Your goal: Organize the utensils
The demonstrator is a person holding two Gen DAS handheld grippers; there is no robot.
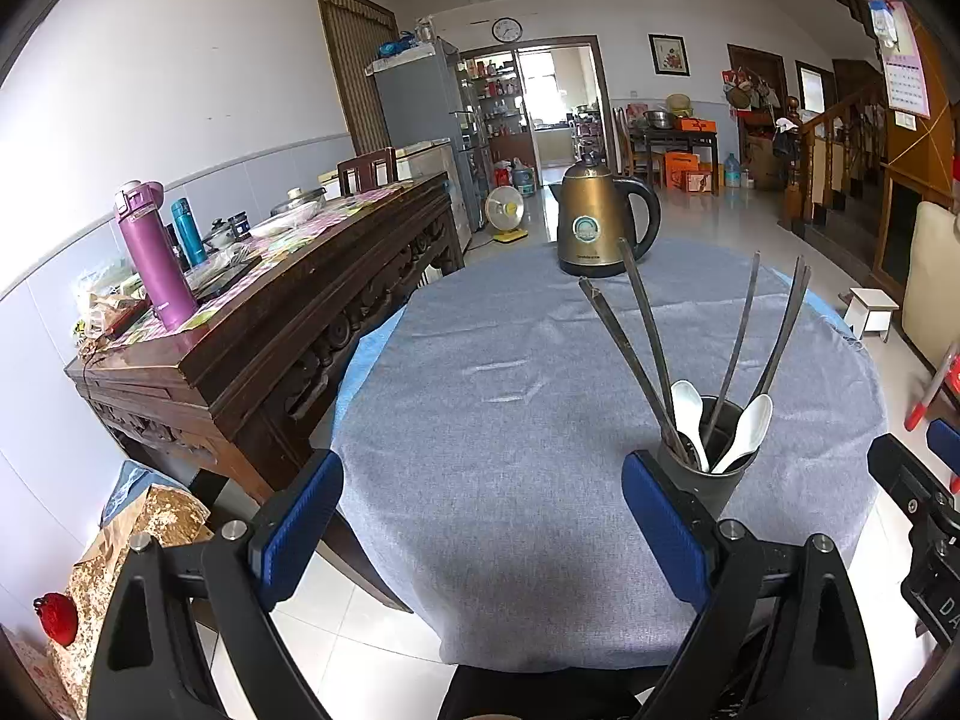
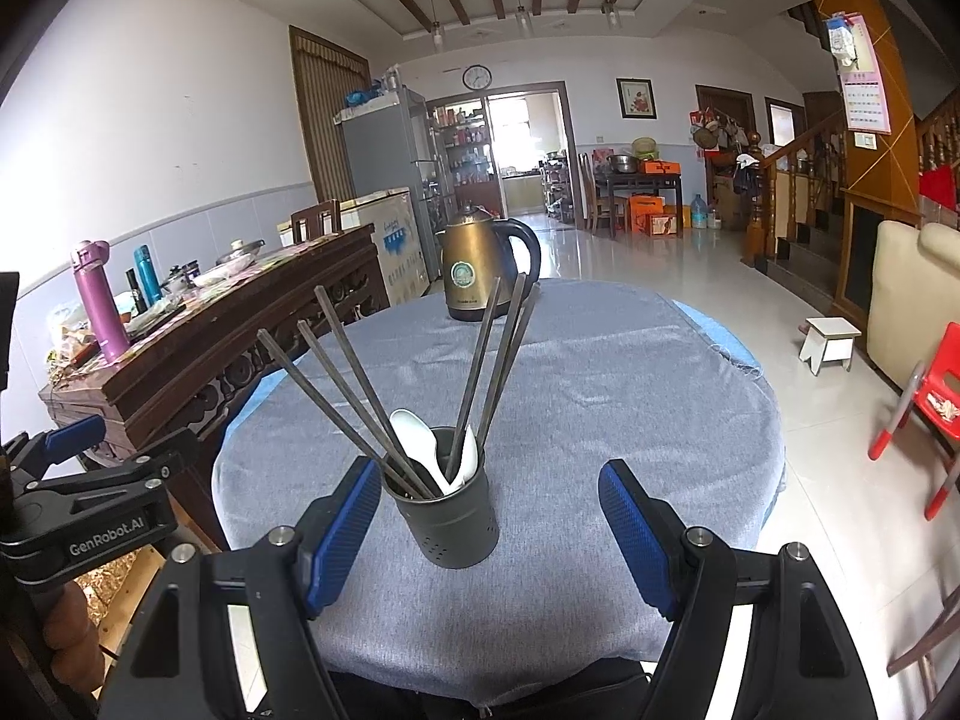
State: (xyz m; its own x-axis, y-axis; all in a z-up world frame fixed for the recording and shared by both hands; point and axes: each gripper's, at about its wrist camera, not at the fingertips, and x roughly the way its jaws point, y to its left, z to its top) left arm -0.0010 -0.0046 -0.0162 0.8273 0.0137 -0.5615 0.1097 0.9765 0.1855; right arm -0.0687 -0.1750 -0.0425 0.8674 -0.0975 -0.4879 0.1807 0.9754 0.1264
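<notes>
A dark cylindrical utensil holder [image 2: 447, 516] stands near the front of the round table with the grey cloth [image 2: 600, 396]. It holds several long metal chopsticks [image 2: 360, 396] and two white spoons [image 2: 414, 438]. My right gripper [image 2: 489, 531] is open and empty, with the holder just ahead between its blue pads [image 2: 342, 534]. In the left wrist view the holder [image 1: 711, 468] stands by the right pad [image 1: 663, 525] of my left gripper [image 1: 483, 516], which is open and empty over the cloth [image 1: 480, 396].
A gold electric kettle [image 1: 591, 222] stands at the table's far edge. A dark wooden sideboard [image 1: 270, 312] with bottles and dishes runs along the left. A red chair [image 2: 936, 408] and a small white stool [image 2: 831, 342] stand on the tiled floor at right.
</notes>
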